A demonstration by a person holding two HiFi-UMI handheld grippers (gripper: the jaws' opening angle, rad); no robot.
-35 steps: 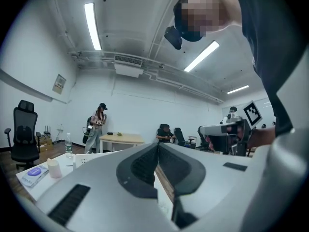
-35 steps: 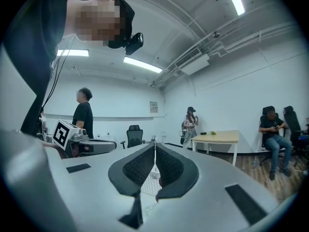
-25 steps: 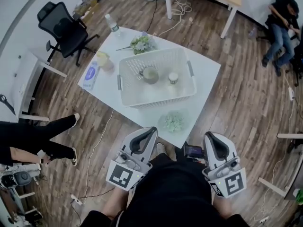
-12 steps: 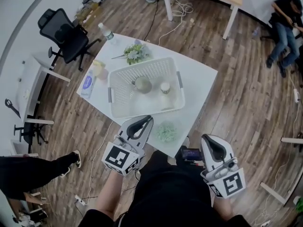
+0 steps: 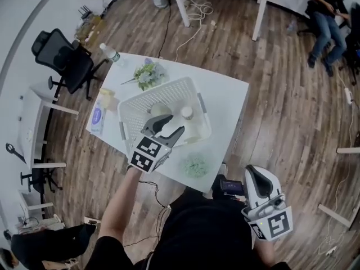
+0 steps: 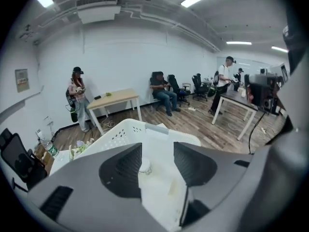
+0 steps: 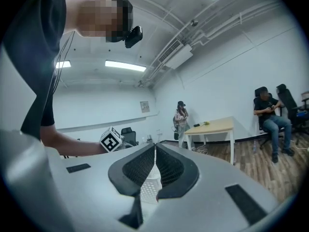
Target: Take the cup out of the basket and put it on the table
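Head view: your left gripper (image 5: 171, 126) hangs over the near side of the basket (image 5: 134, 107) on the table (image 5: 222, 94), pointing down into it. The cup (image 5: 158, 109) is in the basket, just past the gripper's tip, with a small white-topped jar (image 5: 186, 113) beside it. Your right gripper (image 5: 257, 173) is parked low by your hip, well apart from everything. Left gripper view: the left gripper's (image 6: 157, 151) jaws have just been opening and stand spread with nothing pinched. The jar (image 6: 145, 166) shows in the gap, further down inside the basket (image 6: 123, 129). The cup isn't visible, probably hidden behind a jaw. Right gripper view: the right gripper's (image 7: 155, 149) jaws are pressed together and empty, with the basket (image 7: 149, 187) showing below them. Risks: you look lined up on the jar, so closing now likely grabs the wrong thing. Re-aiming in that tight spot could knock the jar over or catch a jaw on the basket wall and drag the basket.
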